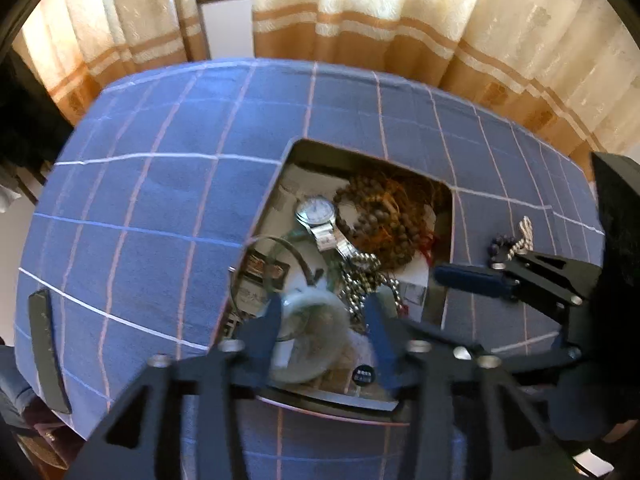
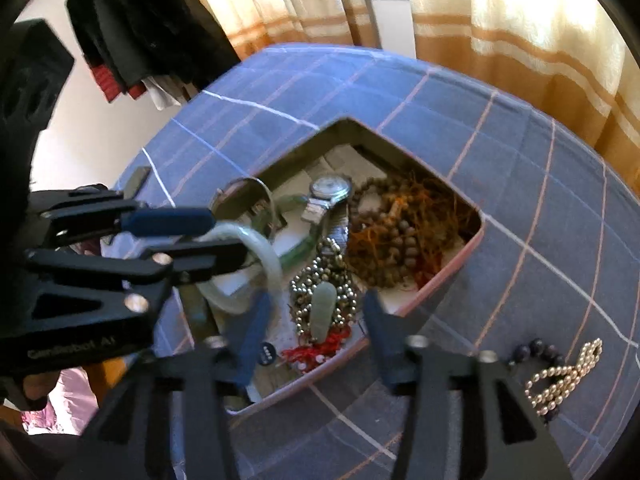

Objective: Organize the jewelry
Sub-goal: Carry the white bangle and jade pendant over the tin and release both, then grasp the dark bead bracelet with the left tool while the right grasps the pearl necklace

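An open jewelry box [image 1: 442,308] [image 2: 448,272] sits on the blue checked cloth. Inside lie a silver watch [image 1: 318,216] [image 2: 330,190], brown prayer beads [image 1: 384,220] [image 2: 400,236], a metal bead chain [image 1: 364,276] [image 2: 320,284] and a jade pendant [image 2: 322,310]. My left gripper [image 1: 322,330] [image 2: 196,234] is shut on a pale jade bangle [image 1: 310,338] [image 2: 256,256] over the box's near-left corner. My right gripper [image 2: 312,338] is open and empty above the box's front. A pearl bracelet [image 2: 560,376] [image 1: 522,238] and dark beads [image 2: 536,350] [image 1: 500,242] lie on the cloth to its right.
The table [image 1: 160,200] [image 2: 540,220] carries the blue checked cloth. Striped curtains [image 1: 360,8] hang behind it. A dark flat strip [image 1: 44,344] lies at the cloth's left edge. Dark clothes [image 2: 140,28] hang at the far left.
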Tool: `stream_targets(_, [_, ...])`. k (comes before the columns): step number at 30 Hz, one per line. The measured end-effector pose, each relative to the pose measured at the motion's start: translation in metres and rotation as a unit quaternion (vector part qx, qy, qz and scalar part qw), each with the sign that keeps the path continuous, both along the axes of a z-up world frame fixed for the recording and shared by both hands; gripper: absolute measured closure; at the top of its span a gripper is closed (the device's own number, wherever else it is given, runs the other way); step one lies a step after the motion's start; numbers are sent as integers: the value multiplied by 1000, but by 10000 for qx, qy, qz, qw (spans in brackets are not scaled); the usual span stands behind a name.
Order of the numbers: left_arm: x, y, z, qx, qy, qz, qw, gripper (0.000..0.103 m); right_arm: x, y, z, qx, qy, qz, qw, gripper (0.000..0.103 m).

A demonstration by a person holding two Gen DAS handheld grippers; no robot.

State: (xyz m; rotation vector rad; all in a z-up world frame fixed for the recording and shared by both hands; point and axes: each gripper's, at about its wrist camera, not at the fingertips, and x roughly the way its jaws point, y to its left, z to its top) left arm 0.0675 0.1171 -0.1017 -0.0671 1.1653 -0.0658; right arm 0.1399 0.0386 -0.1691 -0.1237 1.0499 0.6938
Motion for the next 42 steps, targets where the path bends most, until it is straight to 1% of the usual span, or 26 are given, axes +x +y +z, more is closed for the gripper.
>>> stream_targets(1, [-1,0,2,-30,-24,24,10000,44,-3,-3,5,-39,-72,-17,10000,41])
stream_targets(3, [-1,0,7,-90,-35,63,9999,44,-6,-14,11,8,-85,-112,9999,41])
stream_targets(5, [0,-4,11,-114,-80,77,9999,44,-9,-38,18,119,-70,-396,9991,41])
stream_targets(8, [2,-19,15,53,-158,-35,9999,44,-9,-84,18,92,-1,-1066,9943,41])
stream_targets(10, [5,-31,15,24,-169,-114,9998,44,-2,-124,8,-52,195,-1714,9850,41])
stream_targets(12, [8,-42,13,28,-144,-196,9997,44,5,-153,-2,-125,371,-2176,9752,41])
stream_targets(15, [11,-59,9,31,-114,-323,9994,44,14,-181,-9,-87,415,-2563,9657,42])
stream_targets(19, [15,-79,4,84,-48,-414,9991,44,27,-189,-15,55,514,-2638,9632,47])
stream_targets(23, [17,-95,-1,111,27,-470,9988,44,37,-188,-30,193,807,-2697,9594,60])
stream_targets(25, [17,-102,-2,104,53,-519,9986,44,35,-190,-38,272,916,-2769,9561,64])
stream_targets(26, [17,-106,-3,88,64,-560,9984,44,34,-191,-39,348,914,-2763,9561,69])
stream_targets(28, [17,-114,-4,80,82,-624,9980,44,34,-191,-36,475,905,-2618,9597,83])
stream_targets(29, [17,-117,-5,60,92,-655,9978,44,32,-191,-32,460,839,-2548,9623,86])
stream_targets(34, [21,-138,-10,15,140,-804,9967,44,26,-201,-17,406,611,-2509,9652,88])
stream_targets(38, [27,-156,-16,33,172,-935,9955,44,17,-217,-8,434,448,-2621,9630,88])
stream_targets(42, [35,-177,-32,118,310,-1092,9935,44,14,-227,-6,411,410,-2702,9610,88])
